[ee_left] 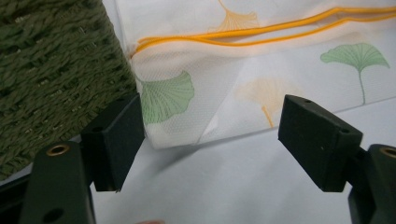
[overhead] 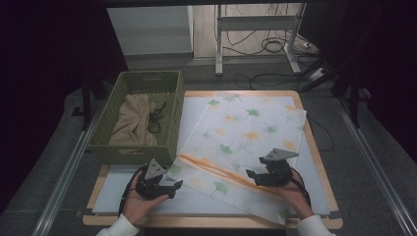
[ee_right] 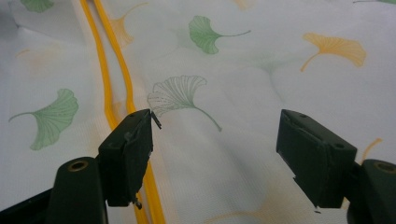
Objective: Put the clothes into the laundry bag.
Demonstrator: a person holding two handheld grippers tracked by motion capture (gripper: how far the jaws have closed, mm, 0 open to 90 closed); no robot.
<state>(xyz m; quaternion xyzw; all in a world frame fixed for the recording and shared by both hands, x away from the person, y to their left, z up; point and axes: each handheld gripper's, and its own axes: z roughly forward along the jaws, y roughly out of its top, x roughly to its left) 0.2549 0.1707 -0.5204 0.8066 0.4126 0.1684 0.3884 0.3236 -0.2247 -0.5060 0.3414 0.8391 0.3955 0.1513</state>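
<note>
Now we see the leaf-printed cloth [overhead: 246, 142] spread flat across the counter [overhead: 314, 157], its orange-trimmed edge [overhead: 216, 172] running slantwise between the two hands. Our left claw [overhead: 173, 187] stands released, jaws wide, just short of the cloth's near-left corner [ee_left: 173, 135], beside the woven green basket [overhead: 142, 147]. Our right claw [overhead: 252, 176] hovers over the cloth near the orange trim, also released, with nothing gripped. In the basket lies a tan cloth [overhead: 133, 120].

cloth [overhead: 246, 132]: white, printed with green and orange leaves, edged in orange | basket [overhead: 172, 105]: woven olive green | fabric [overhead: 134, 120] in basket: beige | grippers: black
</note>
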